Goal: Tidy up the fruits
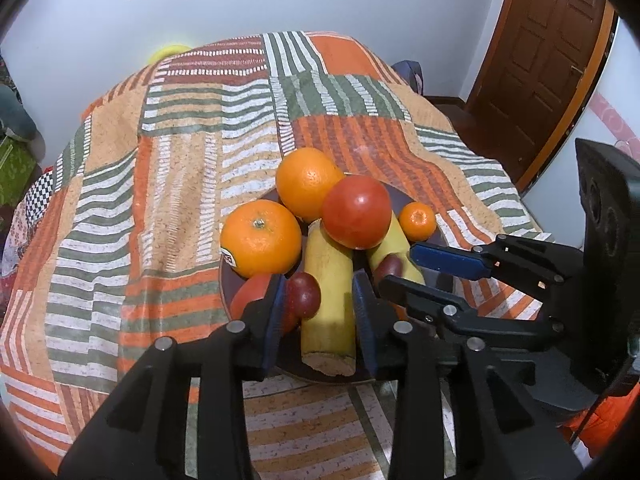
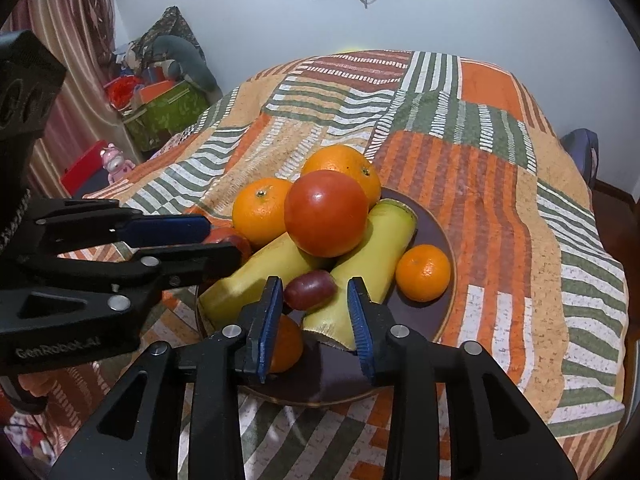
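Your left gripper (image 1: 320, 312) is spread around the near yellow stalk piece (image 1: 326, 300) on the dark plate (image 2: 432, 236), pads not pressing it. Your right gripper (image 2: 316, 320) is released too, a red grape (image 2: 310, 289) just beyond its tips. Farther back on the plate, a tomato (image 2: 326, 212) tops the pile before two oranges (image 2: 260, 210).

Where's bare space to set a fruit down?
The tablecloth is bare all around the plate, widest beyond the oranges toward the wall. The plate is crowded; one small gap lies past the small orange.
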Demonstrator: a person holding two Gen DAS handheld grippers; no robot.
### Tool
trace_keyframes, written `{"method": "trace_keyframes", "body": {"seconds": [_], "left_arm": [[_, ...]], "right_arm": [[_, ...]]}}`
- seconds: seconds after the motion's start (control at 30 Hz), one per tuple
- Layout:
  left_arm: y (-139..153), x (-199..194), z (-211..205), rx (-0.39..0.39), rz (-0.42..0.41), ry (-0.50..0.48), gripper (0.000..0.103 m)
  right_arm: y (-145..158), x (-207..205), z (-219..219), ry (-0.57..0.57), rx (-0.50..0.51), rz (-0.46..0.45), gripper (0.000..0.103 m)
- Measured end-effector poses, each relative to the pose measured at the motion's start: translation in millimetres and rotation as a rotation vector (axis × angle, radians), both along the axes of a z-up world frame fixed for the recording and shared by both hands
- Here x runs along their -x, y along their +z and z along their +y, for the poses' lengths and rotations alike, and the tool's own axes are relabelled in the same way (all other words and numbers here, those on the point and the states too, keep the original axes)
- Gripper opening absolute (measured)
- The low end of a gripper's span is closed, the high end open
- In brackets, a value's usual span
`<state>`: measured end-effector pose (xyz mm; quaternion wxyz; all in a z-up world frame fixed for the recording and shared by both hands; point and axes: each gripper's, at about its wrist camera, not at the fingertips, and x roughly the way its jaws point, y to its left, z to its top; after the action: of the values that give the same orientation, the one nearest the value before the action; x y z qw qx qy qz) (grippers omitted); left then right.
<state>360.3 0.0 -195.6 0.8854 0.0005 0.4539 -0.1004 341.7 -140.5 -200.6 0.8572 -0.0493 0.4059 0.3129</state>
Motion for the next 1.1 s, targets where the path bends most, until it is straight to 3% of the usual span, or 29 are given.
{"method": "trace_keyframes", "body": {"seconds": [0.17,0.43,0.63,0.87,1.1], "left_arm": [[14.1,10.1,3.8,0.006,-0.032,0.01,0.034],[55.5,41.9,10.8,0.032,-0.114,0.044,0.034],[108.1,87.0,15.3,0.075,-0.226,0.053,0.034],[180.5,167.2,17.6,0.113,-0.435,0.072,0.034],[213.5,226.4,20.0,0.154,-0.559,0.098,0.037]], "right_arm": [[8.5,4.9,-5.3,-0.014,-0.006,-0.013,0.032],[50.1,26.2,-19.0,-0.045,-0.052,-0.075,0.032],[98.8,61.1,-36.7,-0.076,-0.106,-0.165,0.032],[163.9,122.9,-58.2,-0.112,-0.171,-0.322,0.032],[203.2,175.6,-71.0,-0.139,-0.245,-0.455,0.032]]}}
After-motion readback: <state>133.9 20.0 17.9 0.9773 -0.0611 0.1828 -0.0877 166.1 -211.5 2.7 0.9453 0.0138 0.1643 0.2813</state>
